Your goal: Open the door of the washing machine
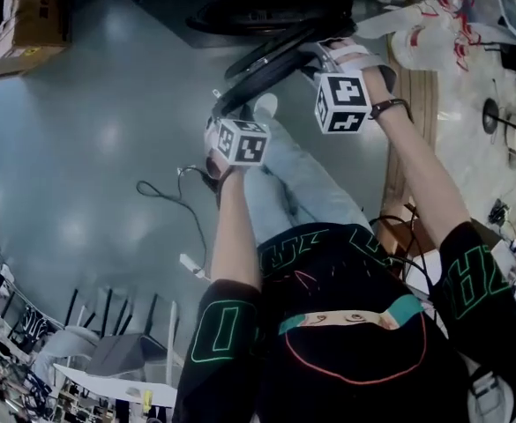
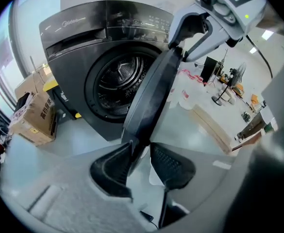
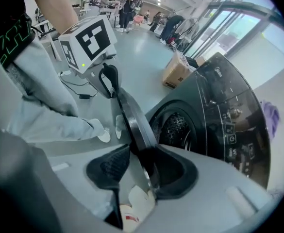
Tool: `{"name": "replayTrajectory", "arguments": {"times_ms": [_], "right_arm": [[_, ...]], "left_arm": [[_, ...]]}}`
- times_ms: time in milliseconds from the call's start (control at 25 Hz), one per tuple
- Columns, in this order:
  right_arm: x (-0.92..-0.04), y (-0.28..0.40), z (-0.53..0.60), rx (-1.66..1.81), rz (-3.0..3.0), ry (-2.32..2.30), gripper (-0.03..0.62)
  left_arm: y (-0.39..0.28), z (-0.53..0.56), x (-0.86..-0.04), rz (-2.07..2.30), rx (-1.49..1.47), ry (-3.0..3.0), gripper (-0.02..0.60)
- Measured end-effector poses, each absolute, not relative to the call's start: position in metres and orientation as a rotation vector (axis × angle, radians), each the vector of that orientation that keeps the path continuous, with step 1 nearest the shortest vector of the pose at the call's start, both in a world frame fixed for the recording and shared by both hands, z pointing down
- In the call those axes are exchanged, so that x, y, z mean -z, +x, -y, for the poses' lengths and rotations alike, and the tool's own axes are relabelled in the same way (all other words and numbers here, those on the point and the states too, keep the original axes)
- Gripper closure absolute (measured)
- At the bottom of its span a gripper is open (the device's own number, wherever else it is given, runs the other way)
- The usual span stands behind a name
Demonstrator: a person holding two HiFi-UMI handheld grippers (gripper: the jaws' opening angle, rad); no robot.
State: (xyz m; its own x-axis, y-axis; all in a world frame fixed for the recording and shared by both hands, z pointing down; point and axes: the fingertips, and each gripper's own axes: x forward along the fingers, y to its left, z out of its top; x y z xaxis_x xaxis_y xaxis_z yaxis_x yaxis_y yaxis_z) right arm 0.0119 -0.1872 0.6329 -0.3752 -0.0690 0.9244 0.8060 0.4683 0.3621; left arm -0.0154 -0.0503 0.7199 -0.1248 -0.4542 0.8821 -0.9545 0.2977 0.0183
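- Head view:
  - The washer (image 1: 266, 7) sits at the top of the frame.
  - Its door (image 1: 271, 60) is already swung partly off the opening. It shows as a dark arc slanting from centre left up to the right.
  - My left gripper (image 1: 227, 117) is at the arc's lower-left end and my right gripper (image 1: 328, 60) at its upper-right end. Neither hand is nearer, since both are on the rim.
- Left gripper view:
  - The door (image 2: 154, 89) stands edge-on and rises from the bottom centre toward the upper right.
  - The left gripper (image 2: 141, 147) has its jaws at a middling gap, with the pads pinching the rim.
  - The drum (image 2: 122, 81) lies left of the door, so I judge the swing must carry the rim toward frame right, away from the opening.
  - The right gripper (image 2: 176, 50) clamps the same rim at the far end.
- Right gripper view:
  - The right gripper (image 3: 139, 152) stands fairly wide, and the door (image 3: 132, 115) rim fills the gap against both pads.
  - The rim's long axis runs up and left to the left gripper (image 3: 110, 81).
  - The washer (image 3: 219, 106) fills the right side.
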Motion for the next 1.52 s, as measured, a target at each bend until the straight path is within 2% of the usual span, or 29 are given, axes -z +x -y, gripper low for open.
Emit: {"name": "replayTrajectory", "arguments": {"times_ms": [320,840,1520], "right_arm": [[-0.638,0.054,0.181,1.178,1.557,-0.663,0.428],[-0.640,0.116,0.201,1.336,1.441,-0.764,0.425],[-0.638,0.180,0.213,1.536,1.515,-1.131,0.425]], "left_arm": [[0.057,0.039,-0.726,1.711,-0.651,1.323,0.486],[0.155,0.066,-0.733,1.604,-0.626,1.311,0.486],[0.246,0.093,-0.739,1.844,-0.559,0.841,0.480]]}}
